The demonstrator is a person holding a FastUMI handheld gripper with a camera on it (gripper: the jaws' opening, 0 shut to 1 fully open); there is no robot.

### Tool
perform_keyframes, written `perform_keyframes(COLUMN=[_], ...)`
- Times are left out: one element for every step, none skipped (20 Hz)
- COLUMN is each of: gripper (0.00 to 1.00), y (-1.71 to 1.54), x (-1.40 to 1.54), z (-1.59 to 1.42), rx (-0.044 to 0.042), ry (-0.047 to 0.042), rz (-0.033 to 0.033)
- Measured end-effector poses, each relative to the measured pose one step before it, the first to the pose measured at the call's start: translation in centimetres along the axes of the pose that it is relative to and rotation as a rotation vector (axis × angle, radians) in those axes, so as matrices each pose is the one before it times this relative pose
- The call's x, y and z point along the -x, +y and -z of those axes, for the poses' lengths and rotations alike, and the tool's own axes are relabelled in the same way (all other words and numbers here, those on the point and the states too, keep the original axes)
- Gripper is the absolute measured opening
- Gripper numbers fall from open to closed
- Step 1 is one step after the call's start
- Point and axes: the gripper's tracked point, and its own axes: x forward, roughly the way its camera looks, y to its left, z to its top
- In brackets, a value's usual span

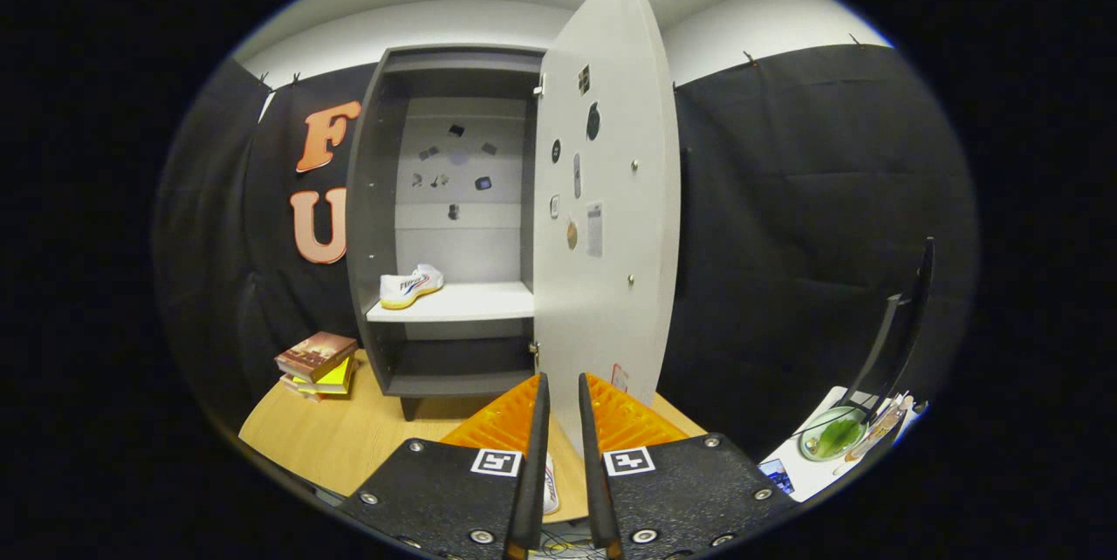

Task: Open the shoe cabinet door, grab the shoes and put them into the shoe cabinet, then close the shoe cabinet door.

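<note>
— So, where do we stand with the shoe cabinet [454, 220]?

— We see it upright on the wooden surface [349, 438], its door [611, 220] swung wide open toward us, edge-on just ahead of the tool [558, 399]. Small stickers dot the door's inner face and the cabinet's back wall.

— And the shoes?

— We spot one white shoe [410, 286] with a yellow sole lying on the cabinet's middle shelf [471, 303], toward its left side. Low between the fingers [534, 455] we glimpse a bit of something white on the surface; we cannot tell what it is.

— What about the tool itself?

— We find its fingers nearly together, a narrow gap between them, and we see nothing pinched there. The open door's lower edge lines up with that gap, beyond the tips.

— Anything else around?

— We note a stack of books [318, 364] left of the cabinet, and a green bowl [833, 433] far right on a white side table [807, 473].
</note>
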Motion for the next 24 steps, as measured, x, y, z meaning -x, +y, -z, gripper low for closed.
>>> perform_keyframes(gripper=[0.20, 0.21, 0.21, 0.21, 0.24, 0.25, 0.26, 0.26, 0.28, 0.28, 0.29, 0.30, 0.31, 0.31, 0.31, 0.33, 0.35, 0.37, 0.39, 0.39, 0.40, 0.40, 0.41, 0.42], y=[0.963, 0.803, 0.604, 0.443, 0.237, 0.139, 0.225, 0.192, 0.177, 0.180, 0.045, -0.014, 0.014, 0.104, 0.000, 0.032, 0.098, 0.207, 0.176, 0.275, 0.268, 0.162, 0.136, 0.043], x=[-0.432, -0.413, -0.487, -0.632, -0.684, -0.667, -0.536, -0.767, -0.680, -0.665, -0.686, -0.779, -0.619, -0.604, -0.594, -0.666, -0.656, -0.698, -0.711, -0.778, -0.971, -0.789, -0.785, -0.784], z=[1.233, 1.370, 1.298, 1.094, 1.205, 1.148, 1.194, 0.985, 1.009, 1.017, 0.935, 0.928, 1.127, 0.863, 0.839, 0.890, 0.826, 0.730, 0.615, 0.548, 0.595, 0.498, 0.472, 0.398], rx=[0.00289, 0.00334, 0.00544, 0.00966, 0.01349, 0.01340, 0.00977, 0.00416, -0.00051, -0.00179, 0.00106, 0.00535, 0.00294, 0.00194, 0.00646, 0.01199, 0.01462, 0.01648, 0.01536, 0.01313, 0.00816, 0.00735, 0.00805, 0.00772], ry=[0.02783, 0.02943, 0.02641, 0.02039, 0.02345, 0.02264, 0.02572, 0.01982, 0.02395, 0.02010, 0.01515, 0.01777, 0.02352, 0.01917, 0.01706, 0.01851, 0.01957, 0.01553, 0.01510, 0.01691, 0.01714, 0.01642, 0.01476, 0.01446], rz=[-0.02177, -0.01800, -0.01291, -0.01010, -0.00295, -0.00393, -0.00502, -0.00510, -0.00574, -0.00644, -0.00456, -0.00255, -0.00328, -0.00579, -0.00439, -0.00500, -0.00345, -0.00564, -0.00399, -0.00544, -0.00732, -0.00564, -0.00486, -0.00234])
